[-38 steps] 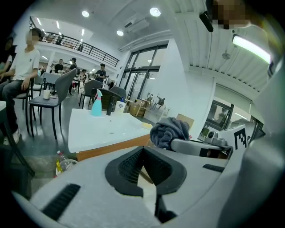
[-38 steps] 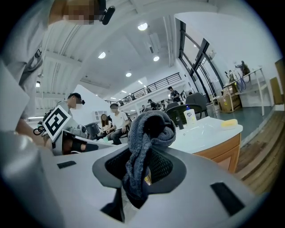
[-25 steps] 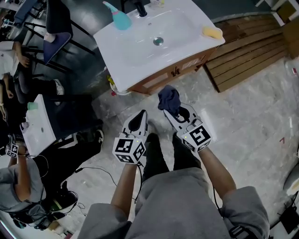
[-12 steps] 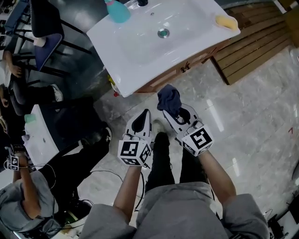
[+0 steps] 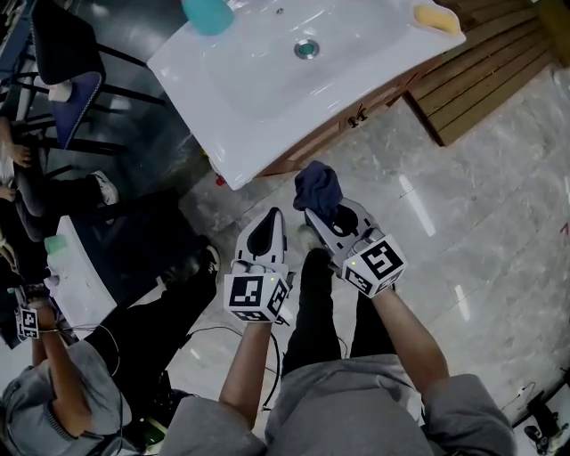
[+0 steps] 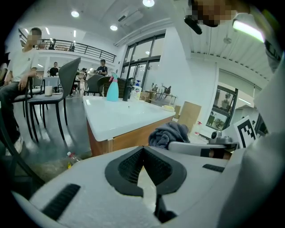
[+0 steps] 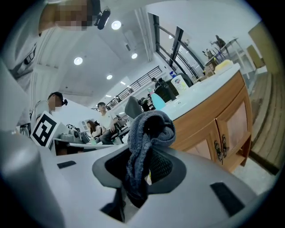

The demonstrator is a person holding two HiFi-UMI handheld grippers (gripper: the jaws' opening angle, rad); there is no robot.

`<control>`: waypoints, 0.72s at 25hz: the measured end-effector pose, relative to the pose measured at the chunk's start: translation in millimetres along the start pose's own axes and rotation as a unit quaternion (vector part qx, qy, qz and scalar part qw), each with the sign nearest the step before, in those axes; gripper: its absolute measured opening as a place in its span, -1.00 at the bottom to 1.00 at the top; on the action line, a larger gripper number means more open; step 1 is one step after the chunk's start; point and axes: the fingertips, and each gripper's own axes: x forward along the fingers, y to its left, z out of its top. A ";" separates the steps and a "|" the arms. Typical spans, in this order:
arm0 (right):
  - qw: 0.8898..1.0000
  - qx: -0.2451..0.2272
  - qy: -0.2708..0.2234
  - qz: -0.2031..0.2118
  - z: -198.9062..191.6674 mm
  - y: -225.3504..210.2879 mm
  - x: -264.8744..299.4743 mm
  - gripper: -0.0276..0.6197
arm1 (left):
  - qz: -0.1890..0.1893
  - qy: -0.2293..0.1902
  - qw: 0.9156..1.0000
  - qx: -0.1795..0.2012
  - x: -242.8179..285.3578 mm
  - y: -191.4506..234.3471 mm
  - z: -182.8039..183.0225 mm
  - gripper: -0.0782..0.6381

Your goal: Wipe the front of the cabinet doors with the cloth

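Dark blue-grey cloth (image 5: 318,189) is bunched up and pinched in the right gripper (image 5: 326,214). Its jaws are clamped tight on it, and most of the cloth flops over the tips. It sits out in front of the wooden cabinet doors (image 7: 231,127), near but not touching them. The left gripper (image 5: 265,233) is just beside the right one, jaws together with nothing in them. A white sink (image 5: 214,125) tops the cabinet, with a yellow sponge (image 5: 436,16) on one corner and a teal bottle (image 5: 207,13) at the back.
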 end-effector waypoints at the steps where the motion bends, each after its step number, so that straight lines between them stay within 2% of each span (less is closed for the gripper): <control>1: 1.000 0.010 -0.003 -0.002 -5.5 -3.0 4.1 -0.62 | 0.001 0.001 1.000 0.002 1.7 1.9 -2.8 -0.76; 9: 0.996 0.086 -0.030 -0.012 -47.7 -26.5 38.8 -0.62 | 0.007 -0.004 1.000 0.026 15.7 17.0 -24.1 -0.76; 18: 0.990 0.133 -0.043 -0.022 -85.3 -44.3 77.8 -0.62 | 0.008 0.001 0.999 0.039 29.1 37.3 -39.4 -0.76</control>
